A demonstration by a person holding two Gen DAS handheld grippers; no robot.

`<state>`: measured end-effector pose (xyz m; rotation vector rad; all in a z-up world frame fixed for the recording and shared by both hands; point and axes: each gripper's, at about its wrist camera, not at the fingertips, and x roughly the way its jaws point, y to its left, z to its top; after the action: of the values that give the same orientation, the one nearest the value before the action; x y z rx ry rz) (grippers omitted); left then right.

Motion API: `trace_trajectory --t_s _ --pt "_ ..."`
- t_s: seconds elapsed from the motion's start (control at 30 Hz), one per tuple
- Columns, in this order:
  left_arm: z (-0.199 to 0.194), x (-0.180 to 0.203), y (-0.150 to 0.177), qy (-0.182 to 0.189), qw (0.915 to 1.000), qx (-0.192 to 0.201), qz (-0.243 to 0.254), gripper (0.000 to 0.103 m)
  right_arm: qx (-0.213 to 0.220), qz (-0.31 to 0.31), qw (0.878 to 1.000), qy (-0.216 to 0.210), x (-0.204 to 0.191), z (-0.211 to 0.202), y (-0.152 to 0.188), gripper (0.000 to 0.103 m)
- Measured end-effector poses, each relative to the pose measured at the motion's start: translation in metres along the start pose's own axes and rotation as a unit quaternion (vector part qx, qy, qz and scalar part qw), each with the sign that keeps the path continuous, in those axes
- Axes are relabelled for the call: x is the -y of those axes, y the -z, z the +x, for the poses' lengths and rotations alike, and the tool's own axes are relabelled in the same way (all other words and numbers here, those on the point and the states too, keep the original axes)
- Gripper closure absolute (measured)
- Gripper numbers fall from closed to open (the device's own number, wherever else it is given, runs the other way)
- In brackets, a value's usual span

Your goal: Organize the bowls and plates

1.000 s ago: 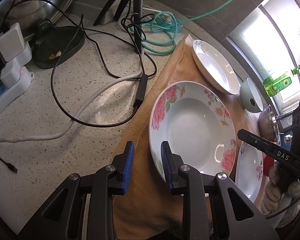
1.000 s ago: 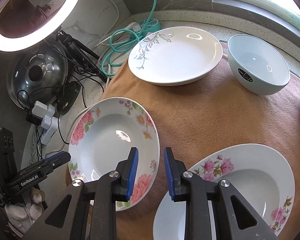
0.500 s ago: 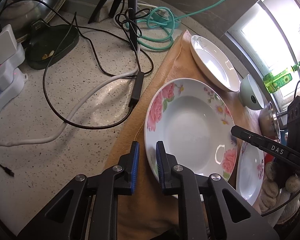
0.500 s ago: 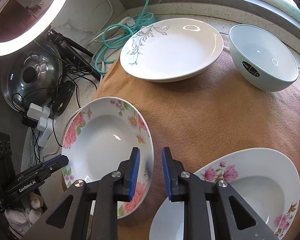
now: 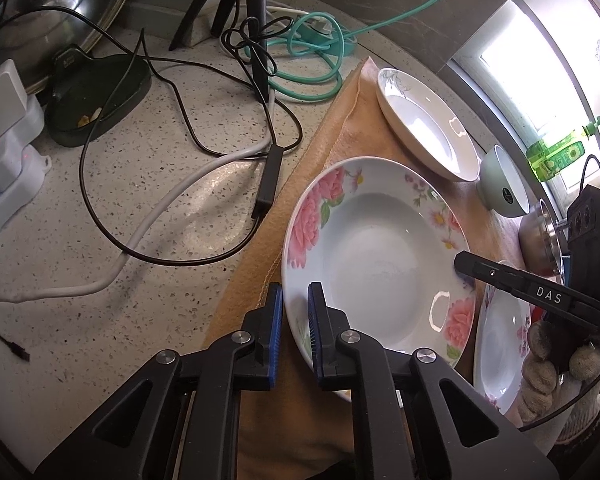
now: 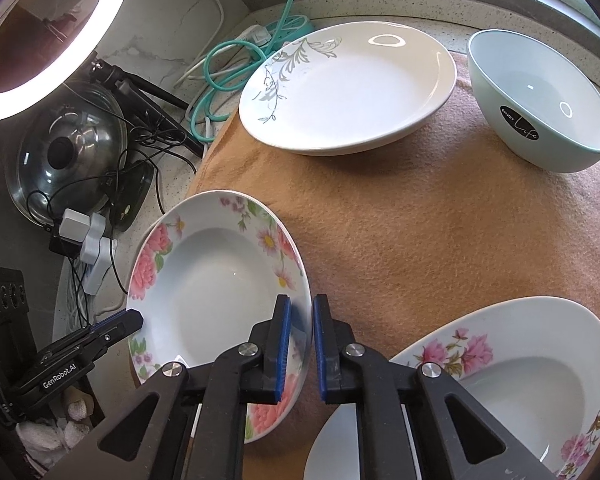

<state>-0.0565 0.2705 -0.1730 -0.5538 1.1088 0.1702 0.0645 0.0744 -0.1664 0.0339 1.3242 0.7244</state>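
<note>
My left wrist camera sits just behind its fingers, angled steeply down and close over the counter, facing along the left edge of the tan cloth (image 5: 324, 152) toward the window. My right wrist camera tilts down likewise from the opposite side, close over the cloth. Both views share the rose-rimmed plate (image 5: 376, 256) (image 6: 216, 280), the white plate (image 5: 428, 128) (image 6: 352, 84) and the pale bowl (image 5: 504, 184) (image 6: 540, 100); each also catches the other gripper.

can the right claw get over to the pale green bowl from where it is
Probably not yet: the right claw is shut on the rose plate's rim, as is the left claw. Once free, only bare orange cloth lies before the pale green bowl.
</note>
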Motion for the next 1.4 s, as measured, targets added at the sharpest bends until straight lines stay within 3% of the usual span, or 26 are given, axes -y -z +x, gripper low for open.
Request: trace_trajectory --t_s 0.9,1.4 --pt "-0.006 -0.008 -0.003 0.02 0.9993 0.006 -0.033 0.092 0.001 -0.003 1.0 0.004 -0.004 -0.004 0.002 0.093" --pt "-0.017 0.002 -0.009 0.021 0.9994 0.018 -0.02 0.092 0.018 0.001 1.0 -0.005 -0.003 -0.02 0.001 0.093"
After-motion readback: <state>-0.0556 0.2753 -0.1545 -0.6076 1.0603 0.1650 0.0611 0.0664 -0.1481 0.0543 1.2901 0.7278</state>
